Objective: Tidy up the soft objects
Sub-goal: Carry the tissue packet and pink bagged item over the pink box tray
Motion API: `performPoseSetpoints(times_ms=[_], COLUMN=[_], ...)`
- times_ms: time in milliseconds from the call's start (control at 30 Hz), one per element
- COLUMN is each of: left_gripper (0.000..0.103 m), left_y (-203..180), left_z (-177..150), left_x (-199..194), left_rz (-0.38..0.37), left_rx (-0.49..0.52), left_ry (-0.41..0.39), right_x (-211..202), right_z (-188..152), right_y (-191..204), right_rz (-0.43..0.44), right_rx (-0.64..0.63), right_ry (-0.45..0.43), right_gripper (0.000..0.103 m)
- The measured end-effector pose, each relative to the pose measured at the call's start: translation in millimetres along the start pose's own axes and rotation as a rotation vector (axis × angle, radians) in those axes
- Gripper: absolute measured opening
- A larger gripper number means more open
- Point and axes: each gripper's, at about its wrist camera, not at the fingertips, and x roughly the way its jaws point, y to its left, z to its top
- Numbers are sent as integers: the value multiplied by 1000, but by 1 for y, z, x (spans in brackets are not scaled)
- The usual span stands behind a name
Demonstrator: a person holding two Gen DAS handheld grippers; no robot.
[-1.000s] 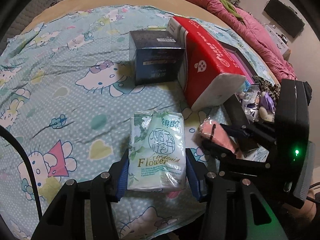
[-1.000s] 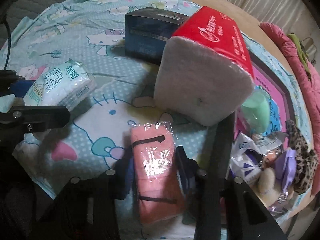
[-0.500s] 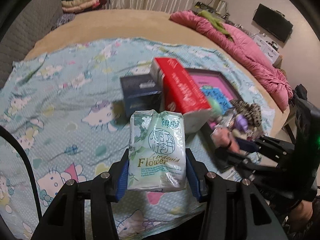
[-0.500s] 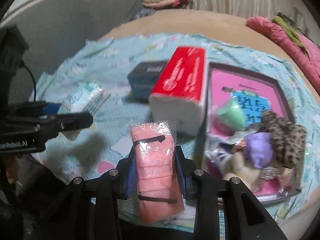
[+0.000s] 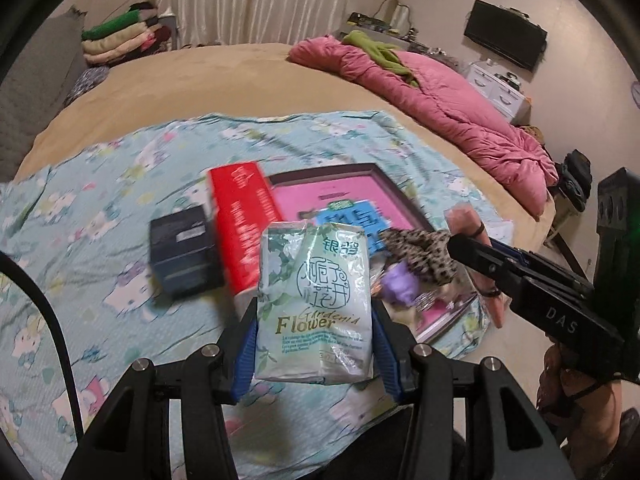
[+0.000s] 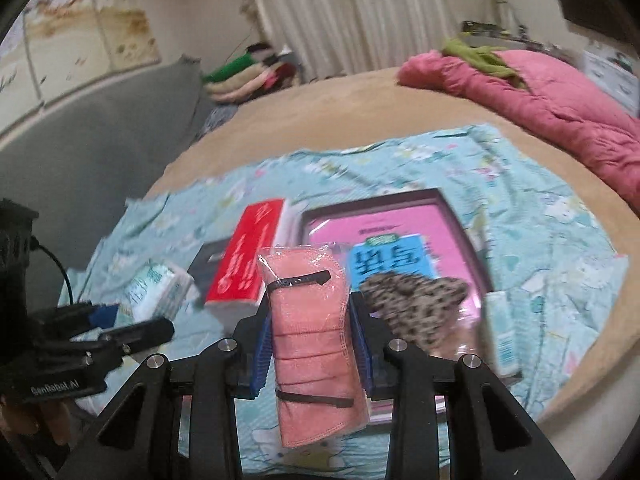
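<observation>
Both packs are held clear above the bed; landmark for all positions is the pink tray (image 6: 448, 216) on the blue cartoon sheet (image 5: 80, 208).

Step in hand, as judged: carry each soft pack over to the tray and set it down inside. To do it well, keep the grips steady and light, since both packs are film-wrapped and squashy and could slip or crumple. The tray's near end is already crowded by a leopard-print item (image 6: 416, 300) and a blue packet (image 6: 384, 256); the far end looks bare, so aim there. Lower one pack at a time so the two tools do not collide. Avoid the red tissue pack (image 5: 244, 220) standing just left of the tray, with a dark box (image 5: 182, 252) further left.

Left hand-held gripper (image 5: 314, 344): jaws moderately apart, blue pads pressed on both sides of the green-and-white tissue pack (image 5: 316, 304), held in front of the tray's near-left corner.

Right hand-held gripper (image 6: 312, 344): narrower, pads clamped on the pink mask pack (image 6: 310, 336), which hangs over the tray's near edge.
</observation>
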Motion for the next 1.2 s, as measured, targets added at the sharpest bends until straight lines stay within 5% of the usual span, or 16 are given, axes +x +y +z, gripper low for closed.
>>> performPoseSetpoints(times_ms=[567, 1200], left_gripper=[50, 50], left_y=[-40, -58], left_z=[27, 28], left_x=[53, 122], left_rz=[6, 20], left_rx=[53, 139], left_ry=[55, 167], right_x=[-13, 34], right_z=[5, 2], right_y=[-46, -81], right_rz=[-25, -81], right_rx=[119, 189], right_ry=[-85, -38], right_gripper=[36, 36])
